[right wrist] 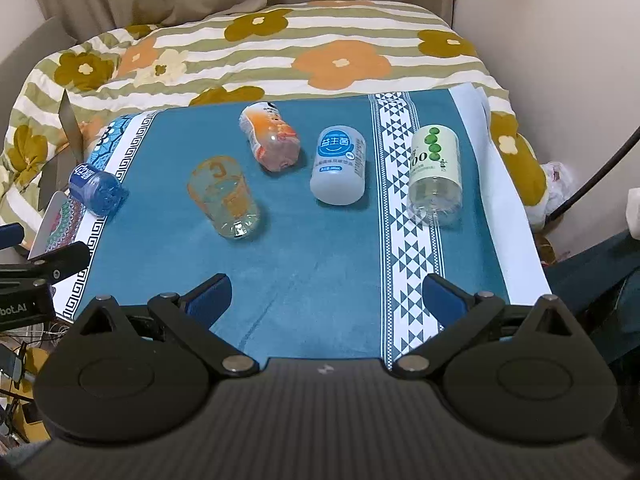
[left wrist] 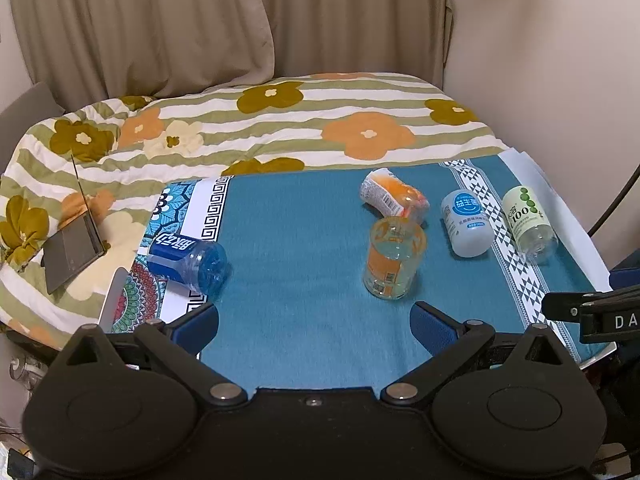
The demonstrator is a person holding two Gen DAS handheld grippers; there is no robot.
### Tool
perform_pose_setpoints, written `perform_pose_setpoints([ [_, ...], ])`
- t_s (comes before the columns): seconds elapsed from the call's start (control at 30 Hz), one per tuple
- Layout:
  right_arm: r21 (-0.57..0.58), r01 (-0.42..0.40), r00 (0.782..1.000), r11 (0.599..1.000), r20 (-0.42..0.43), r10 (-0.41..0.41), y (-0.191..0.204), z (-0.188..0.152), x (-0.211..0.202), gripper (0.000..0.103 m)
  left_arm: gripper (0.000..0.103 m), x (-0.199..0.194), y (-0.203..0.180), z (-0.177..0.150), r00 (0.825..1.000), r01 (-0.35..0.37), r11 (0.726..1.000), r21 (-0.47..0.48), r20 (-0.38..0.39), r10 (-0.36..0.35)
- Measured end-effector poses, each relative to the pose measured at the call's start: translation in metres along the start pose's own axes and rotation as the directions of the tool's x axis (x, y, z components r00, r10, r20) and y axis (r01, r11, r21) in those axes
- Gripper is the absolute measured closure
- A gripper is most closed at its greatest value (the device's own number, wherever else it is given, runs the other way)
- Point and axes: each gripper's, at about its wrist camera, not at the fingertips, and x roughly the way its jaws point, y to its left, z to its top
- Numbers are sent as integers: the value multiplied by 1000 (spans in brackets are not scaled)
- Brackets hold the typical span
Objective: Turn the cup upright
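Note:
Several cut-bottle cups are on a teal cloth. One clear cup with an orange label stands upright; it also shows in the right wrist view. An orange cup, a white-blue cup, a green-dotted cup and a blue cup lie on their sides. My left gripper is open and empty, near the upright cup. My right gripper is open and empty, short of the white-blue cup.
The cloth lies on a table edge against a bed with a flowered quilt. An open laptop rests on the quilt at the left. Curtains and a wall stand behind. The other gripper's side shows at the view edge.

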Motion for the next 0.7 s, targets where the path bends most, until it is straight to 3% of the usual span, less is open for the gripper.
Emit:
perform_pose_setpoints([
  [0.7, -1, 2, 1000, 1000, 4, -2, 0, -1, -1, 0, 0, -2, 2, -2, 1000, -2, 1000, -2, 5, 2],
])
